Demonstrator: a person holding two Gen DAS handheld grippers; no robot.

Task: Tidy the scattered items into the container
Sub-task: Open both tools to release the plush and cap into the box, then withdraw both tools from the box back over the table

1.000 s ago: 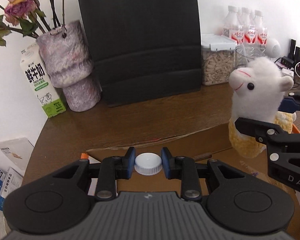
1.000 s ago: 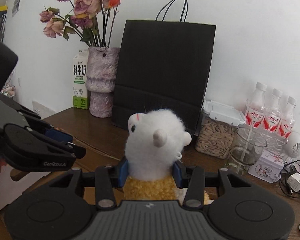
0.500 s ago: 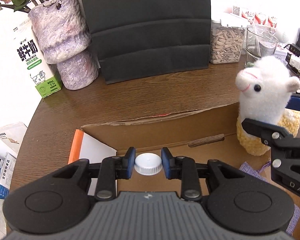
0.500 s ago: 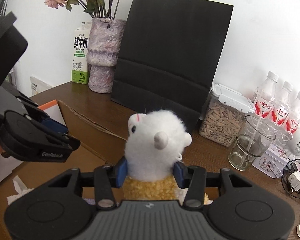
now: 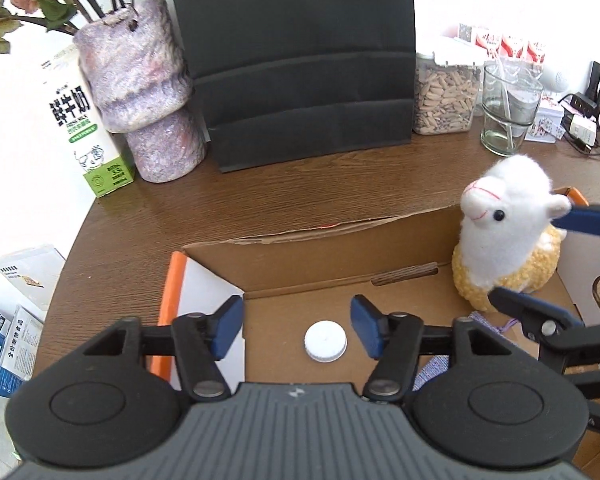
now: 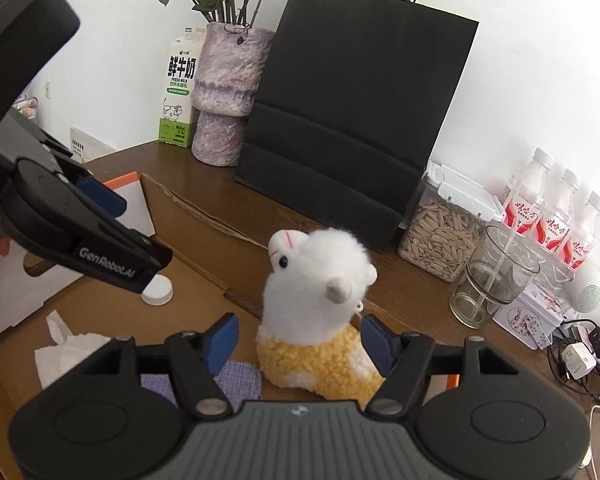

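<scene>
My left gripper (image 5: 296,330) tilted down over cardboard box (image 5: 300,256), jaws opening, bottle cap (image 5: 325,340) loose between. Right gripper (image 6: 298,340) jaws opening around plush alpaca (image 6: 320,304) in box; tissue (image 6: 66,350) beside.

the cardboard box (image 5: 340,256) sits on the table (image 5: 260,196), and in it the bottle cap (image 5: 325,341) lies on the floor toward the left, the plush alpaca (image 5: 504,236) stands upright at the right by the far wall, with a cloth (image 6: 236,376) and a crumpled tissue (image 6: 64,344) nearer the front. behind the box a paper bag (image 5: 300,60) stands against the wall, with a vase (image 5: 144,84) to its left and a milk carton (image 5: 84,128) left of that. right of the bag stand a jar of seeds (image 5: 444,96), then a glass (image 5: 508,112), with water bottles (image 6: 552,216) behind them.
</scene>
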